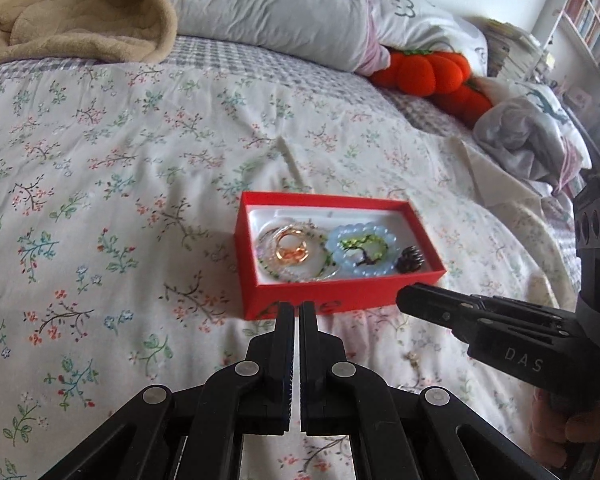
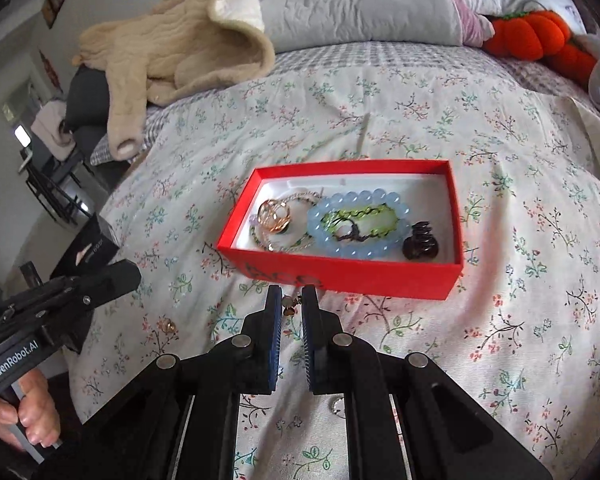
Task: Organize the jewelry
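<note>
With my right gripper (image 2: 287, 307) jaws pinching a small gold earring (image 2: 289, 305) and my left gripper (image 1: 297, 312) jaws pressed together empty, I should clear the red cardboard box (image 2: 340, 276) wall before releasing.

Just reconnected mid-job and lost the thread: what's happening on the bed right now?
A person is sorting jewelry into a red box on the floral bedspread. The right gripper is shut on a small gold earring, held just short of the box's near wall. The left gripper is shut and holds nothing. Already in the box: a blue bead bracelet, gold rings and a dark hair claw. Another gold piece lies on the bedspread.
</note>
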### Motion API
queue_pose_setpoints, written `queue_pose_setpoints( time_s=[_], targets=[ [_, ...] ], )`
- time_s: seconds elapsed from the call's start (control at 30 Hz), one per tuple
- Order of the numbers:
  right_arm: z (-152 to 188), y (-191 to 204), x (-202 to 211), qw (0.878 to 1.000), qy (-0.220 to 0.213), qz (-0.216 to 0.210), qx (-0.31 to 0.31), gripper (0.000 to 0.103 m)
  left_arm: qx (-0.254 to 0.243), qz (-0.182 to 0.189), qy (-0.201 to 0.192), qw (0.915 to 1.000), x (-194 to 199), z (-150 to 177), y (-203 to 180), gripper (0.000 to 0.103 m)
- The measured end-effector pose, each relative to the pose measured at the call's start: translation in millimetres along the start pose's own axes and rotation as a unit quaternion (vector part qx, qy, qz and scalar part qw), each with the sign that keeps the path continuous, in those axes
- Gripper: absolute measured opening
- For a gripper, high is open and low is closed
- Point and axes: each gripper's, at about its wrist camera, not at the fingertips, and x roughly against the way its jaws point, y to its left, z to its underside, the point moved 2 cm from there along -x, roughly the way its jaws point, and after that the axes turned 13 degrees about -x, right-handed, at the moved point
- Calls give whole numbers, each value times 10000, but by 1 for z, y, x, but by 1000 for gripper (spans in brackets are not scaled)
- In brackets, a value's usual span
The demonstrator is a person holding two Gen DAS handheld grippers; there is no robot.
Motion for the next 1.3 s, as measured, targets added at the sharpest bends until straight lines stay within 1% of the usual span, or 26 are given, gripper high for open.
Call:
queue_pose_setpoints(
  time_s=[0.13,0.3,0.53,0.73,0.83,0.9,1.07,1.1,1.13,1.2,1.27,1.3],
  targets=[
    [-13,-15,12,9993,-136,-47,-343,10,90,129,56,9999,-12,-4,-5,0],
    [-26,-31,14,9979,-151,-29,-623,10,401,397,151,9983,-32,-11,-1,0],
    [-39,-46,3,9972,-51,52,-740,10,728,681,184,9949,-63,-21,4,0],
    [-43,-56,-9,9968,66,121,-782,10,872,767,300,9928,-84,-24,6,0],
    [-44,-58,-12,9968,103,133,-778,10,970,805,374,9913,-90,-24,8,0],
    [-44,-58,-13,9968,123,127,-774,10,1083,953,416,9887,-89,-23,10,0],
    [-42,-55,-13,9963,249,134,-807,10,1131,1135,614,9852,-71,-20,13,0],
    [-42,-54,-12,9965,264,128,-783,10,1135,1121,662,9850,-67,-19,15,3],
    [-41,-52,-11,9967,278,129,-749,10,1120,1070,704,9854,-62,-18,17,8],
    [-40,-48,-9,9970,302,120,-707,10,1076,895,761,9872,-50,-15,20,39],
    [-38,-44,-6,9973,298,81,-674,10,989,708,771,9896,-36,-9,24,49],
    [-38,-43,-5,9974,290,67,-650,10,923,625,819,9904,-30,-5,26,51]
  ],
)
